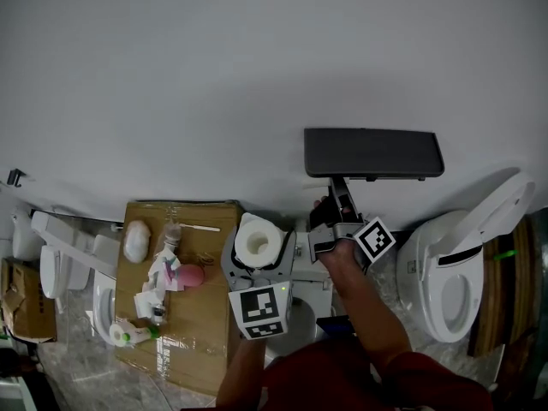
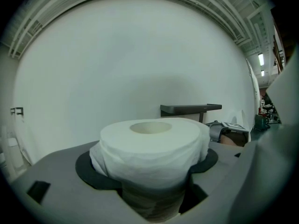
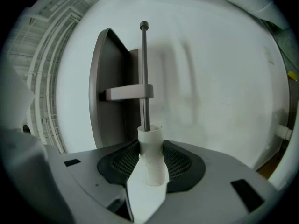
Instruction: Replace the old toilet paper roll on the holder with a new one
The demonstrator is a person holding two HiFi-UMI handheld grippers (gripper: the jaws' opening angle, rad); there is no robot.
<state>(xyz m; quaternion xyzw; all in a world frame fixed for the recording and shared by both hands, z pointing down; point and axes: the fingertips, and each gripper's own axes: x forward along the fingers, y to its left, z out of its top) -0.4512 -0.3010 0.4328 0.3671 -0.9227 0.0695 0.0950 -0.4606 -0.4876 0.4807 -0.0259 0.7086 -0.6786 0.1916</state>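
A full white toilet paper roll stands upright between the jaws of my left gripper, which is shut on its sides. To its right, my right gripper points at the wall holder under the dark shelf. Its pads press on the old roll's white tube. A loose flap of paper hangs from the tube toward the camera. The tube sits on the end of the holder's thin metal rod, which runs on past the tube to the holder's bracket.
A white toilet with its lid raised stands to the right of the holder. To the left, a cardboard box carries a white lump, a pink object and small bottles. Another white fixture stands at far left. The pale wall fills the background.
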